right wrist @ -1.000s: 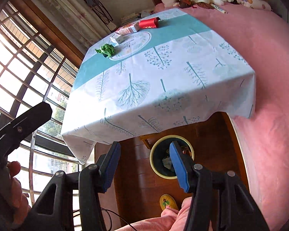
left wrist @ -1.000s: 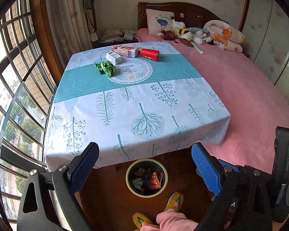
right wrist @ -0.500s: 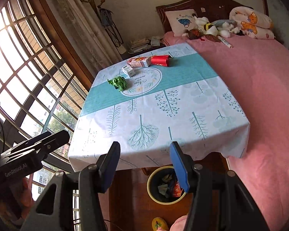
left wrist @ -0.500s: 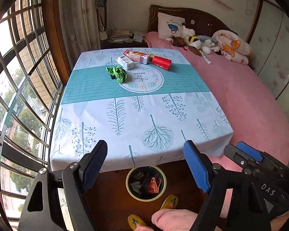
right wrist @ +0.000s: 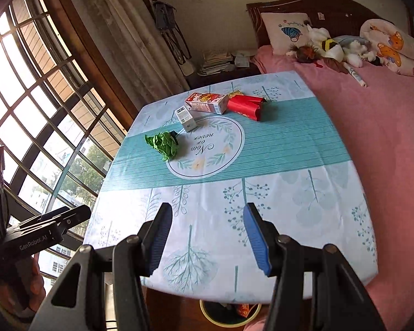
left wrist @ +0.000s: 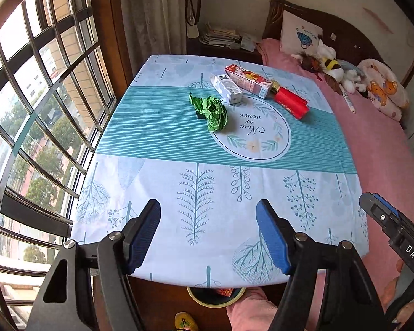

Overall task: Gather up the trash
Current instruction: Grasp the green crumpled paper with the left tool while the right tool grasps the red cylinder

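Four pieces of trash lie on the far half of the bench [left wrist: 157, 193], all of them untouched; from left to right they are a crumpled green wrapper [left wrist: 212, 109] on the teal stripe, a small white carton [left wrist: 225, 88] just beyond it, a long red-and-white carton [left wrist: 248, 80] touching the white one's far side, and a red packet [left wrist: 289, 102] at that carton's right end. Below the near edge of the bench a yellow-rimmed waste bin [left wrist: 215, 298] stands on the floor, half hidden by the cloth; something red and crumpled shows inside it, so part of the collecting looks done, though most is judged to be left. Left tongs [left wrist: 208, 231] hang over the near edge of the bench; their jaws have just been closing and now stand partly apart with nothing between them. Right tongs [right wrist: 207, 237] sit over the same near edge, likewise partly apart and empty; both are well short of the trash. To the right of the bench a bed with a pink cover [left wrist: 386, 151] carries soft toys [left wrist: 334, 66] and a pillow at its head; these are not judged to be trash.
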The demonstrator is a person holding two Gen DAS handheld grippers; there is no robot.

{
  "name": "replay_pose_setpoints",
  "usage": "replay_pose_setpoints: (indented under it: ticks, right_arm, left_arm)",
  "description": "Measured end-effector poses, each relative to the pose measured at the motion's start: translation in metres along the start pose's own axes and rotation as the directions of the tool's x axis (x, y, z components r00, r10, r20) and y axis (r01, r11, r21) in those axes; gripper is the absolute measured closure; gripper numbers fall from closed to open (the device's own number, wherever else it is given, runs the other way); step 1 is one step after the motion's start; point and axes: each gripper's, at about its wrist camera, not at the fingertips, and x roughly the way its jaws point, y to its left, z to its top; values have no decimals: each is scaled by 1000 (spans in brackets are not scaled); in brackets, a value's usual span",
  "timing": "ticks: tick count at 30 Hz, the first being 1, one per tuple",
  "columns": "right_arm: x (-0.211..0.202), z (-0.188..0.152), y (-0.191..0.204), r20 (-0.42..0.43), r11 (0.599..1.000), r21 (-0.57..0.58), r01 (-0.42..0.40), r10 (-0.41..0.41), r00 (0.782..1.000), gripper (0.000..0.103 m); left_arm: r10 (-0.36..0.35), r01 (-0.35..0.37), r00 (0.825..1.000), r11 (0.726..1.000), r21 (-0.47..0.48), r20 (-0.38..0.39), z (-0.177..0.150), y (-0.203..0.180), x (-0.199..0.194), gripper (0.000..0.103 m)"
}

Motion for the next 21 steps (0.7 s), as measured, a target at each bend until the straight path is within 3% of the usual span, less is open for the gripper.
replay_pose_setpoints:
  ticks: [5, 8, 11, 21]
  right_arm:
    - [57, 67, -32, -44, 997, -76, -9, 6, 999, 49]
    - [91, 106, -48, -61, 989, -149, -4, -5, 998, 38]
    - [126, 138, -60, -70, 974, -226, 15, -32, 997, 37]
    - [232, 199, -64, -114, 895, -444, 53, -114, 987, 31]
  left_arm:
    - [38, -43, 997, 996, -80, -66, 53, -12, 59, 33]
    - [58, -70, 995, 987, -143, -81, 80, -14, 89, 33]
    - [64, -81, 994, 976, -200, -91, 97, -13, 114, 33]
    - [63, -117, 982, 940, -320, -176, 130, 1, 183, 32]
